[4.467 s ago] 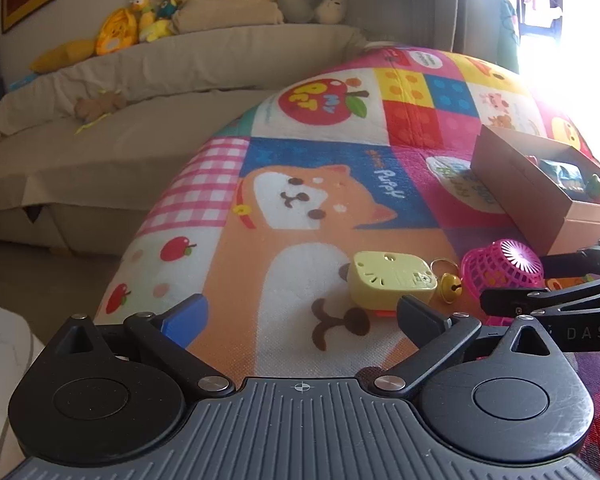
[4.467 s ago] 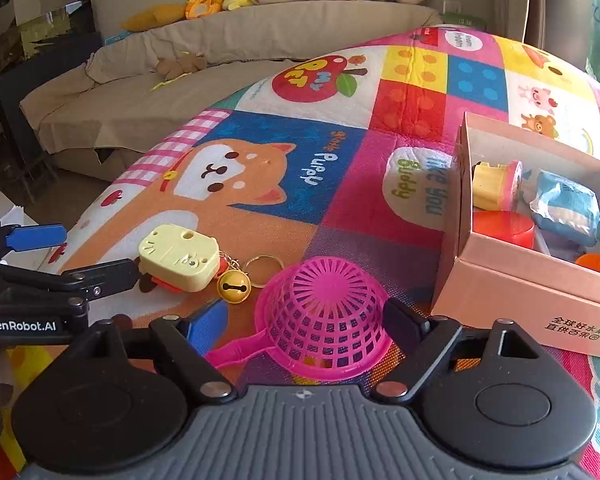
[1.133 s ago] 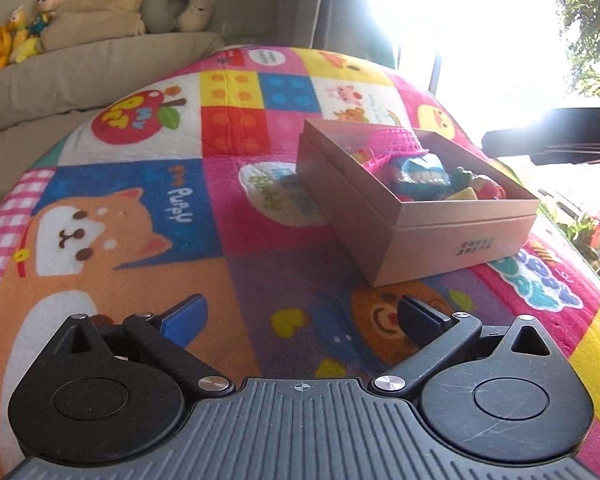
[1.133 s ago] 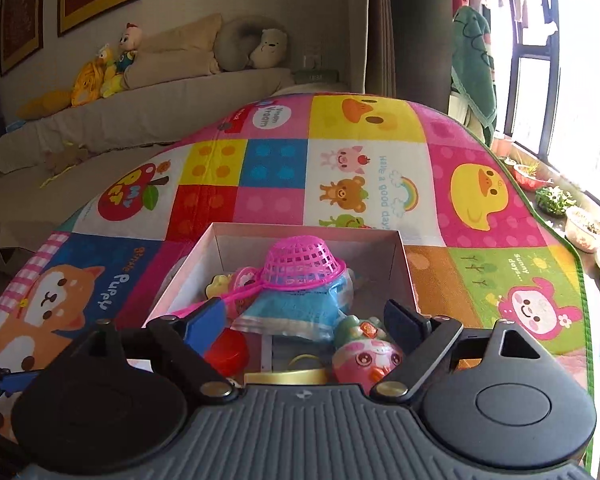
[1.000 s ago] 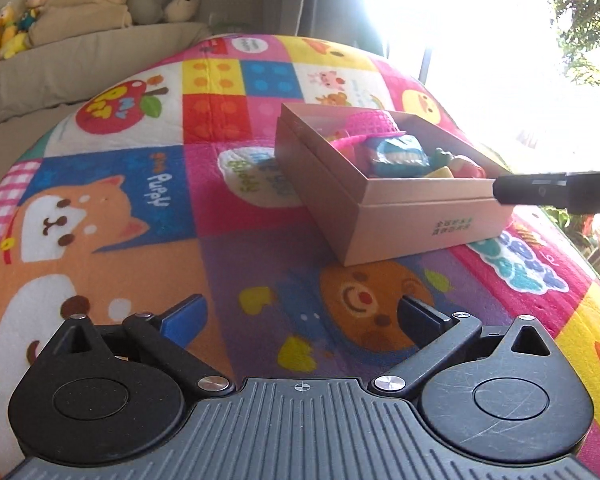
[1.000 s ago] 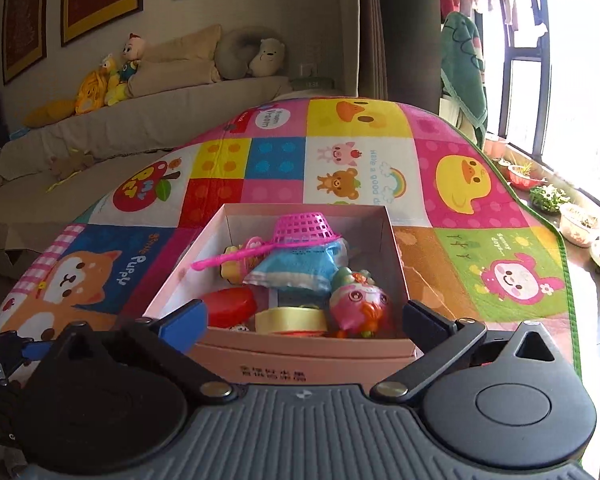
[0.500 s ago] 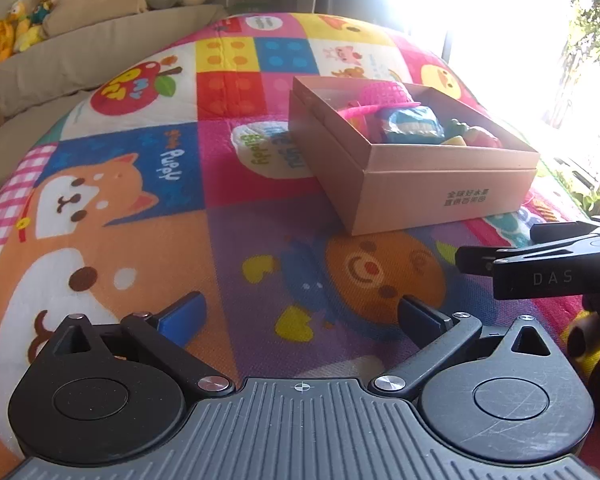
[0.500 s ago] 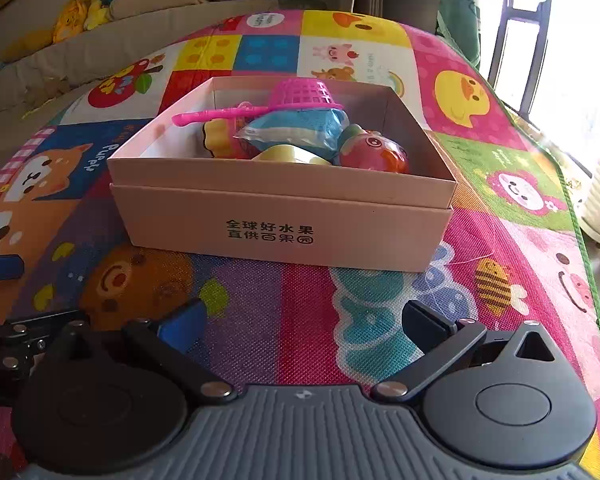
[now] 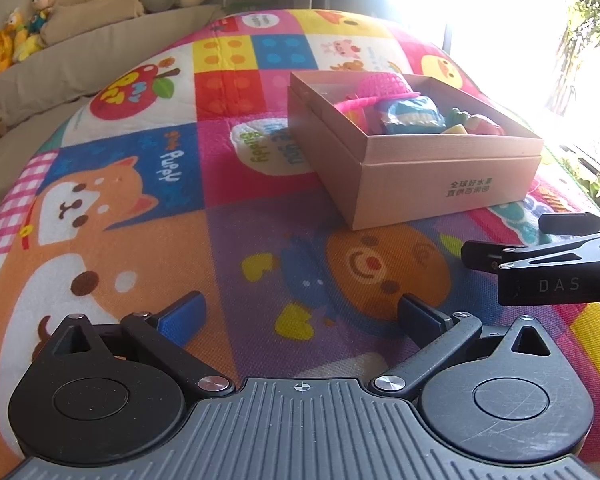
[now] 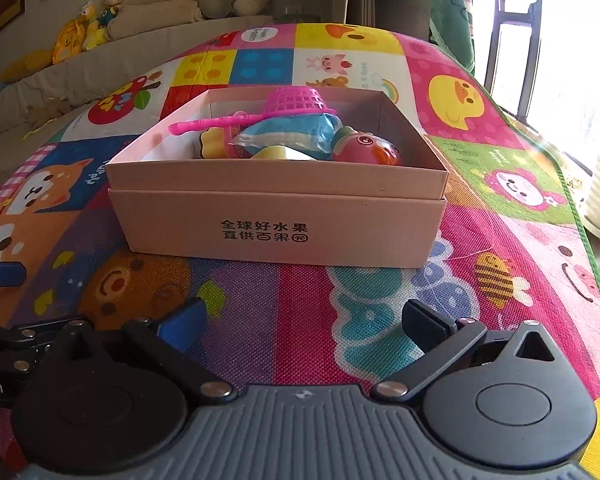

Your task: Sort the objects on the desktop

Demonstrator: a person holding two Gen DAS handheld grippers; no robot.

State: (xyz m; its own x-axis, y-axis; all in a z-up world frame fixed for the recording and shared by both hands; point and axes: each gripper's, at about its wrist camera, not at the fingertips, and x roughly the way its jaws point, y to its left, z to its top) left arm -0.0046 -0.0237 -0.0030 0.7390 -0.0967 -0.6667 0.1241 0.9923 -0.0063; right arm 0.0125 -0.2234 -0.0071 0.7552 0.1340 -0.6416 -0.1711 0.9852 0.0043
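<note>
"全球好水果 直供百果园" on the pink box [image 10: 276,228]; "DAS" on the right gripper [image 9: 504,240]; "Puppy" on the mat [image 9: 172,172].

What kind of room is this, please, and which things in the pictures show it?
Most likely a home living room used for children's play. A colourful cartoon play mat covers the surface, a covered sofa behind it holds stuffed toys, and a cardboard box on the mat is full of toys.

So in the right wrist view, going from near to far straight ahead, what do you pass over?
Right gripper → play mat → pink cardboard box → pink strainer in the box → sofa with its stuffed toys.
</note>
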